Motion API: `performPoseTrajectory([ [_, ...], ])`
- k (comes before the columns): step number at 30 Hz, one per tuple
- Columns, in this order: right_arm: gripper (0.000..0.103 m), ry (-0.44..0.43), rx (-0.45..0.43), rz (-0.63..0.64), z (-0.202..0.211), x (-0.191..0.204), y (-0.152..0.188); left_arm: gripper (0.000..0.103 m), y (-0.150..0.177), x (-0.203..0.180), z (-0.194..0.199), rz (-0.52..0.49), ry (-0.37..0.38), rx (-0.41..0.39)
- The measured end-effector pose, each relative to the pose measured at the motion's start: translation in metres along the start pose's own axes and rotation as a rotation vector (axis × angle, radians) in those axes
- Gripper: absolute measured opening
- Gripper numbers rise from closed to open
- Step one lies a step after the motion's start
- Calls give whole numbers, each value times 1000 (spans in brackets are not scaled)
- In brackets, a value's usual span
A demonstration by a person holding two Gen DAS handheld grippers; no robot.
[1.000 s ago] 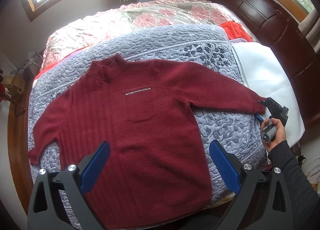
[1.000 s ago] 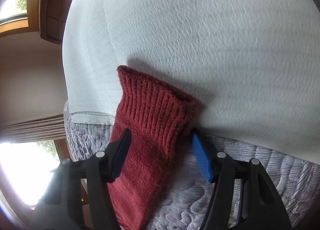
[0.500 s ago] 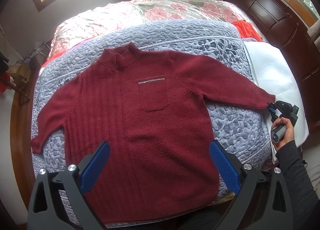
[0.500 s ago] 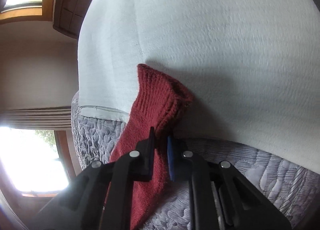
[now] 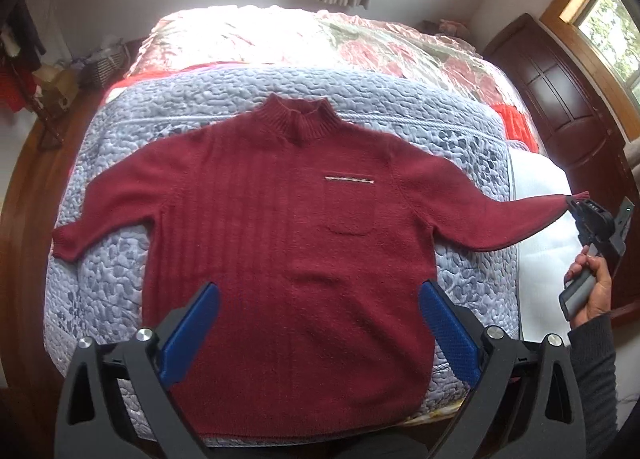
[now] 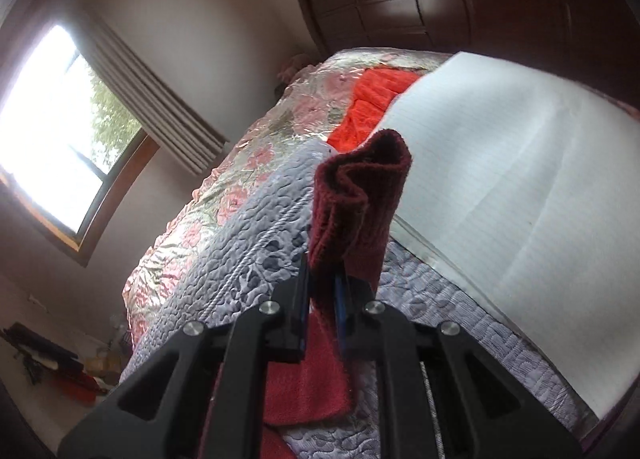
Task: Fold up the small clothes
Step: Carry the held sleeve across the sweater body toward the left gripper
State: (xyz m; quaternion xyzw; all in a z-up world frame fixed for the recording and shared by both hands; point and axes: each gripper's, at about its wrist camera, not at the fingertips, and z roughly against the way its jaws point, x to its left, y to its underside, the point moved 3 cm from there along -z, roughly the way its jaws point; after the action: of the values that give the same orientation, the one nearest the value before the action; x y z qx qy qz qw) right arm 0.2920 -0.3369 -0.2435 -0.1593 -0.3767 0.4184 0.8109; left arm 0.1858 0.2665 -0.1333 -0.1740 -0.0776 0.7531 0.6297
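sweater (image 5: 288,259), dark red and knitted, lies flat and face up on the grey-blue quilt (image 5: 400,99) that covers the near end of the bed, collar toward the far edge, hem at the near edge, chest pocket up. its body and its other sleeve (image 5: 104,211) rest spread toward the bed's left edge, as they did a second ago. what has changed is the sleeve (image 5: 500,219) at the right edge: a second ago its cuff lay flat on the white sheet (image 6: 520,187) between parted fingers; now the right gripper (image 6: 322,299) is clamped on it and has raised it, so the cuff (image 6: 360,195) stands bunched above the jaws and the sleeve stretches in a taut line clear of the sheet. the person's hand (image 5: 592,291) holds that tool's handle just past the bed's right edge. the left gripper (image 5: 320,331) hangs over the hem with its blue pads (image 5: 192,331) spread wide and nothing between them.

i judge that the first fold has begun: with the cuff secured and lifted, the sleeve is ready to be carried inward across the chest. the grip looks narrow, so the knit could slip if pulled hard.
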Motion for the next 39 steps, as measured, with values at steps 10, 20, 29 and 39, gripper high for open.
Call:
performPoseTrajectory([
  [10,9,-26,45,511,-10,176,74,99,-10,80,3,123,16,-26],
  [20,9,-50,264,833,-80,273,233,99,-40,105,-48,83,3,-70],
  [29,10,36,421,1070,-146,277,346,99,-73,120,-133,217,235,66],
  [39,49,-28,432,1072,-137,261,357,99,-94,105,-230,438,561,241],
])
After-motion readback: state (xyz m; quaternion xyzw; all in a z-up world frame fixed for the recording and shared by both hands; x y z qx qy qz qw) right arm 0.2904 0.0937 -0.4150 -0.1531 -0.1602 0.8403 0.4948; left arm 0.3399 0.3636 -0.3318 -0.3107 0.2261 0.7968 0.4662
